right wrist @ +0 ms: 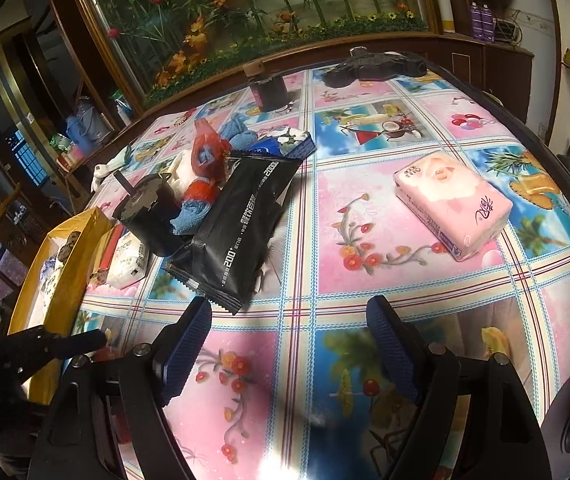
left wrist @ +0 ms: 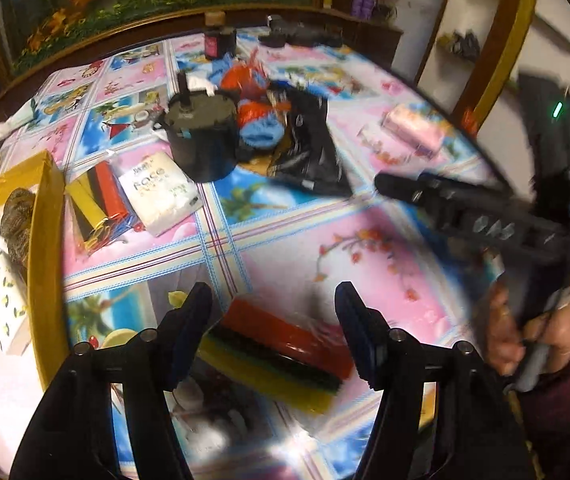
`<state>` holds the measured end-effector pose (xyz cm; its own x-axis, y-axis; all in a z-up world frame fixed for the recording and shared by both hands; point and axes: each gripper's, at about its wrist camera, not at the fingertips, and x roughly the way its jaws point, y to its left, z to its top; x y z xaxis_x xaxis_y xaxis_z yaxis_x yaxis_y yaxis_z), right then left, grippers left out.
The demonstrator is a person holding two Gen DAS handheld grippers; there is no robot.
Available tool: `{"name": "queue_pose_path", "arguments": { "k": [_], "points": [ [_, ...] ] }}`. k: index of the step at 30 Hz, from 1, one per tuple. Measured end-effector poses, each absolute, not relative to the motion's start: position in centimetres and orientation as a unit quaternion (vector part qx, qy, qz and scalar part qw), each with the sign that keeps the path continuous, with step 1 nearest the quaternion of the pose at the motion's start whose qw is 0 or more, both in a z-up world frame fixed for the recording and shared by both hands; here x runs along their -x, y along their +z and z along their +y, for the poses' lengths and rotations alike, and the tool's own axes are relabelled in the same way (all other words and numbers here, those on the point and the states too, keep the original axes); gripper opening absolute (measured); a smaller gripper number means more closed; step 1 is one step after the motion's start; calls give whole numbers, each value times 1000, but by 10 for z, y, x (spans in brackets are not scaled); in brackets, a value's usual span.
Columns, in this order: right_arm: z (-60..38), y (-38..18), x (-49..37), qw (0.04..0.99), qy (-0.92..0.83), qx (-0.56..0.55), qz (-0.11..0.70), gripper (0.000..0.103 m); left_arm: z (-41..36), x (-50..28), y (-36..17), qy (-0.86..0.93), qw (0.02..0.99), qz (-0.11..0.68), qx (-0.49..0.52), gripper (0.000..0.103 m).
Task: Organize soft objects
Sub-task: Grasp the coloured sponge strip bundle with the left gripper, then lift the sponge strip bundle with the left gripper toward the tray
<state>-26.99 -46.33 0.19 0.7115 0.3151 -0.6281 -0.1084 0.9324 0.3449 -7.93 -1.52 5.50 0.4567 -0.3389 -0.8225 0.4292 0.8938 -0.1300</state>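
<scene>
On round table: picture-patterned oilcloth [right wrist: 365, 240] | behind: flower mural [right wrist: 245, 8] | left fingers [left wrist: 273, 312] spread, straddling sponge pack [left wrist: 281, 344] | right fingers [right wrist: 293, 332] wide, empty

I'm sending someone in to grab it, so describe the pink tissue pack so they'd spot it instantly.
On the picture-print tablecloth, look at the right side, away from the yellow tray. The pink tissue pack lies flat and alone there, the only pale pink pack with a rose print.

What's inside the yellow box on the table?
In the yellow box: a lemon-print tissue pack and a brown lumpy thing. The box wall hides whatever lies lower.
</scene>
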Motion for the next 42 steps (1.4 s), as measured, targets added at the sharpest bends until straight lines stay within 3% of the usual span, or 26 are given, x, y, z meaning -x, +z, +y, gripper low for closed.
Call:
{"name": "queue_pose_path", "arguments": {
  "k": [6,14,16,18,21,24,26,27,28,31,42],
  "points": [
    [-463,2,272,915,117,-142,360,81,22,80,69,-195,867,457,38,64],
    [-461,3,274,916,118,-142,356,81,20,81,33,-149,851,499,70,65],
    [-461,3,274,916,117,-142,355,81,8,82,25,-133,849,509,57,66],
    [-461,3,274,916,117,-142,356,81,-7,85,22,-118,858,498,28,77],
    [-461,3,274,916,118,-142,355,81,-30,87,16,-106,861,496,-25,84],
    [-461,3,274,917,118,-143,354,81,-48,92,12,-121,864,484,-71,86],
    [-461,3,274,917,119,-143,353,81,-49,94,13,-134,864,480,-72,79],
    [-461,3,274,917,120,-143,353,81,-49,96,15,-144,867,471,-76,52],
    [-462,3,274,917,120,-143,352,81,-48,97,17,-155,866,470,-76,46],
    [-462,3,275,917,121,-142,352,81,-34,98,22,-176,861,477,-36,39],
    [-461,3,273,916,117,-141,358,81,7,110,55,-224,870,430,91,39]
  ]
}}
